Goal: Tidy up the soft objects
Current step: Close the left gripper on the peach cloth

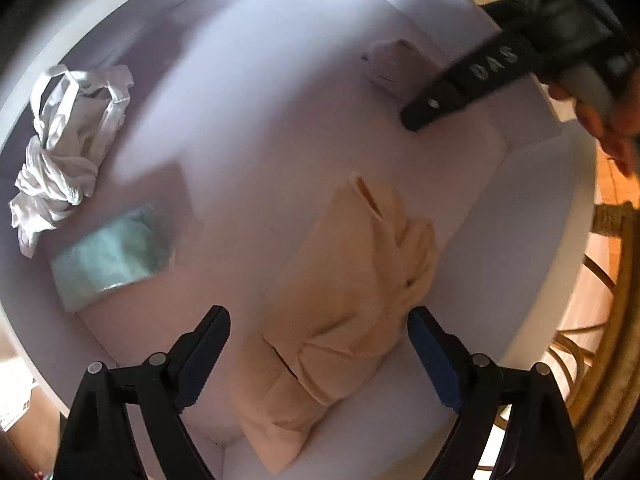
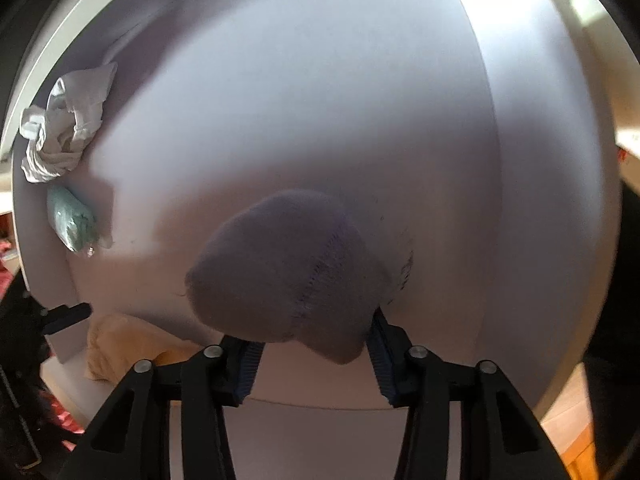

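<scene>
Cream cloth (image 1: 344,296), the biggest soft piece, lies loosely folded on the white table (image 1: 280,100) straight under your left claw (image 1: 318,350), whose jaws stand wide and empty either side of it. It looks light and limp, so it will sag and unfold if you lift one layer; pinch the thick folded ridge near its middle. The crumpled white garment (image 1: 68,152) and the pale green folded cloth (image 1: 112,256) sit just beside each other at the table's far left edge, equally floppy. Your right claw (image 2: 312,354) is narrowed on a small grey knitted sock (image 2: 288,276), bunched and soft, hanging just over the table; grip seems secure. The tabletop looks smooth, so cloth will probably slide. A wicker chair (image 1: 612,280) stands beside the table on a wooden floor.
</scene>
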`<state>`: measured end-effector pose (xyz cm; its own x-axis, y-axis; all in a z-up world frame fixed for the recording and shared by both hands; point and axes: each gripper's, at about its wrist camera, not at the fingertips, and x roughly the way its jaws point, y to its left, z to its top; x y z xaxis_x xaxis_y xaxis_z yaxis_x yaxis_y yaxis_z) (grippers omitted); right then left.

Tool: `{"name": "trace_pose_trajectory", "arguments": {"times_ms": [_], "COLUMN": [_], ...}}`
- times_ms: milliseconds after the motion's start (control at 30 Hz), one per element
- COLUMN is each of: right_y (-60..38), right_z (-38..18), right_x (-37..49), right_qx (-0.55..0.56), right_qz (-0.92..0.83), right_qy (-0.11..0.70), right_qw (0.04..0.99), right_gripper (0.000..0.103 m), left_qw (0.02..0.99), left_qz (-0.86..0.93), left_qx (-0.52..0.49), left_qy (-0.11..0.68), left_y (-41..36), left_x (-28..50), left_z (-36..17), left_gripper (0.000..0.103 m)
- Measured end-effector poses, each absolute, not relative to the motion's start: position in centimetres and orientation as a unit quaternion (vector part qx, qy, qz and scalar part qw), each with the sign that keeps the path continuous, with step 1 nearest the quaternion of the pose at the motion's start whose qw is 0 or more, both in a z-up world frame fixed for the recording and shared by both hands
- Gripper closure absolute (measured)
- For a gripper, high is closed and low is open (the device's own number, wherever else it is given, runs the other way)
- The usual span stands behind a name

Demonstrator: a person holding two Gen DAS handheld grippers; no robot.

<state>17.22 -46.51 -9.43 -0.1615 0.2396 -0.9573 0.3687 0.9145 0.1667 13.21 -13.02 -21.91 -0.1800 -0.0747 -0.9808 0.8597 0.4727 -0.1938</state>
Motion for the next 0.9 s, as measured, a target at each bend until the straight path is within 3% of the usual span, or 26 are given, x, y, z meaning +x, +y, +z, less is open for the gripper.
{"name": "trace_pose_trajectory", "arguments": {"times_ms": [133, 167, 233, 500, 667, 900], "right_y": [-46.2, -46.1, -46.0, -45.9, -45.8, -44.8], "right_z": [-9.5, -9.5, -9.6, -9.3, -9.2, -9.0], "right_x": [17.2, 17.1, 17.0, 16.5, 16.1, 17.0], "right_qx": [0.188, 0.185, 0.185, 0.194, 0.188, 0.176], "right_qz": [-0.049, -0.048, -0.049, -0.052, -0.053, -0.052], "right_qy": [0.762, 0.763, 0.762, 0.758, 0.758, 0.76], "right_qw": [0.617, 0.618, 0.618, 0.621, 0.622, 0.623], "right_gripper": [0.058, 0.058, 0.058, 0.061, 0.061, 0.061], "left_qw": [0.565, 0.57, 0.576, 0.625, 0.666, 0.667], "left_qz": [-0.416, -0.414, -0.409, -0.365, -0.303, -0.31], "left_qx": [0.28, 0.273, 0.26, 0.209, 0.16, 0.141], "left_qy": [0.655, 0.655, 0.658, 0.658, 0.662, 0.663], "left_y": [-12.9, -12.7, -12.3, -10.0, -7.4, -7.4], "left_x": [13.3, 13.4, 13.6, 16.3, 18.5, 18.1], "left_z": [-22.7, -22.8, -23.0, -22.1, -21.4, -21.1], "left_gripper": [0.013, 0.015, 0.029, 0.039, 0.039, 0.022]}}
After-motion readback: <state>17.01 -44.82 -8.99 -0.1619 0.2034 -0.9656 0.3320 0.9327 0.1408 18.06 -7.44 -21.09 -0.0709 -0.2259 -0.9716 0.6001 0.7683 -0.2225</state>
